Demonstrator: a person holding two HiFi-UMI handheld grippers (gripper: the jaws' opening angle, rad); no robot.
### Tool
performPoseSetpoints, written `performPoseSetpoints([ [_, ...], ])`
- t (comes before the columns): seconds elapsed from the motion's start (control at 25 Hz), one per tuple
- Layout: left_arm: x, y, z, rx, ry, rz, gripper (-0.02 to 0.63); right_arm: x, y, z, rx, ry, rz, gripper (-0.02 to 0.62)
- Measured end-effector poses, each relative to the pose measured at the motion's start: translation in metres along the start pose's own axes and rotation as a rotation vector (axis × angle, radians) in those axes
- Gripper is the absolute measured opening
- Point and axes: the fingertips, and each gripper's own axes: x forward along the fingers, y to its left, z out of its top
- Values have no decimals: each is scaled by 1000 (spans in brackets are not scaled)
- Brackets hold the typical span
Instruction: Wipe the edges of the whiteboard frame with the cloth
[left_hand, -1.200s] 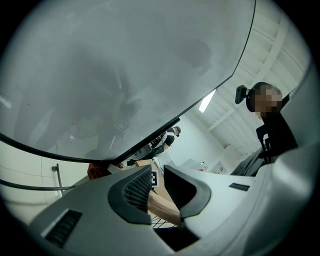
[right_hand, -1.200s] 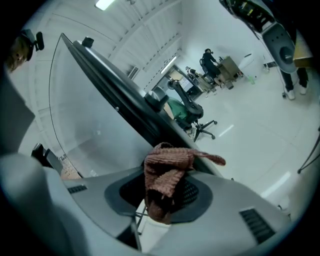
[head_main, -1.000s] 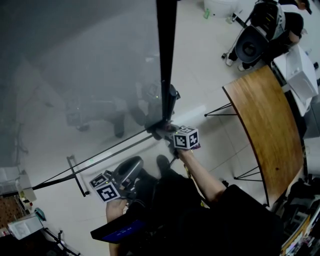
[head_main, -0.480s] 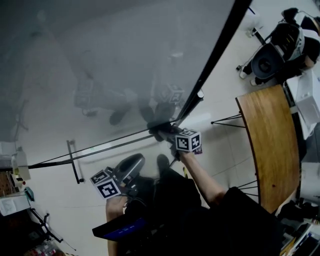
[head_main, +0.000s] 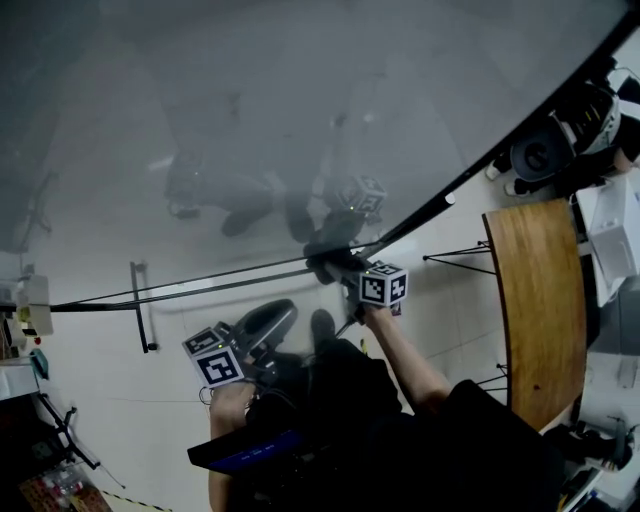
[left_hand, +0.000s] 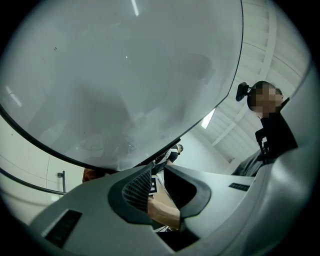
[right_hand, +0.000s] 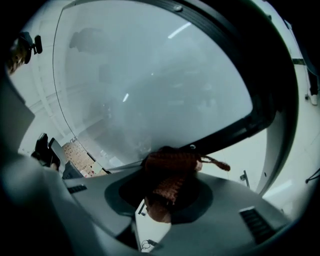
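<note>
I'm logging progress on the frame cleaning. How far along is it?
Done: the right gripper is shut on the brown cloth. In hand: the cloth is against the whiteboard frame at its lower corner. Left: I cannot tell which edges are already wiped; nothing marks them. The left gripper hangs open and empty.

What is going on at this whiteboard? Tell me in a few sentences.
A person holds a gripper in each hand. The right gripper is shut on a reddish-brown cloth and holds it at the dark frame, where two edges of the whiteboard meet at a corner. The left gripper is open and empty, held back near the person's body, away from the board.
</note>
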Motion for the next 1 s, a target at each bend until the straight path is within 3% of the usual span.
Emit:
performPoseSetpoints([
  [0.24, -21, -6, 33, -92, -82, -48, 54, 18, 12, -10, 14, 23, 9, 127],
  [0.56, -69, -15, 76, -39, -214, -13, 54, 37, 29, -18, 1, 59, 14, 127],
  [1.0, -106, -11, 82, -48, -250, 37, 54, 66, 55, -27, 16, 86, 14, 127],
])
